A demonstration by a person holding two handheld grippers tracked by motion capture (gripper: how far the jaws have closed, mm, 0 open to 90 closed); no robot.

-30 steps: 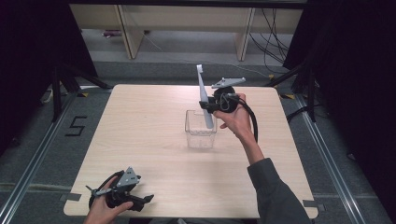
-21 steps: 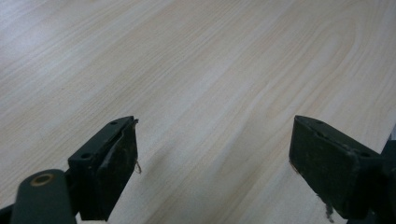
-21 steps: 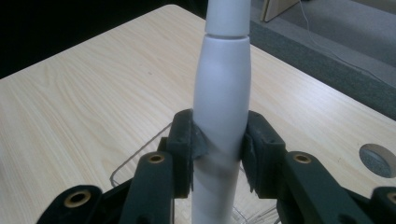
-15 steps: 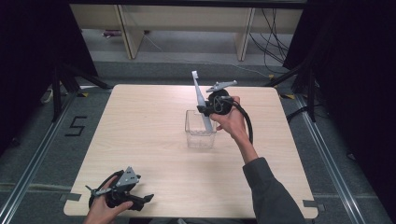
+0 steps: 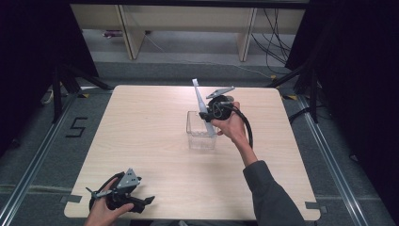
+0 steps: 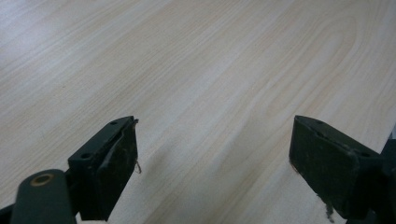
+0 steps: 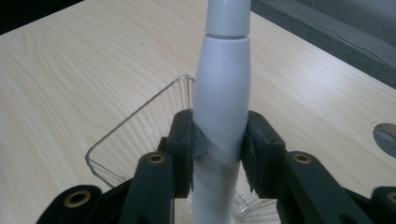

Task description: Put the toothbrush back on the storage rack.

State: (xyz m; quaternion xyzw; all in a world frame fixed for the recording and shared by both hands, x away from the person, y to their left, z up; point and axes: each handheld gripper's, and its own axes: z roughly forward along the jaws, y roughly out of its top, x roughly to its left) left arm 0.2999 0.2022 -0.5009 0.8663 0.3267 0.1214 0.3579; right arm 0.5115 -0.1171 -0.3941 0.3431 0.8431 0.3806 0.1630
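The right gripper [image 7: 219, 154] pinches a long white pen-like stick [image 7: 220, 112] between its jaws, above the clear plastic box [image 5: 201, 134] at the table's centre. In the high view the stick's long axis tilts, upper end toward 11 o'clock, lower end dipping into the box. The left gripper [image 5: 141, 203], jaws spread apart, sits at 7 o'clock near the wooden table [image 5: 141, 122] edge, well apart from the box
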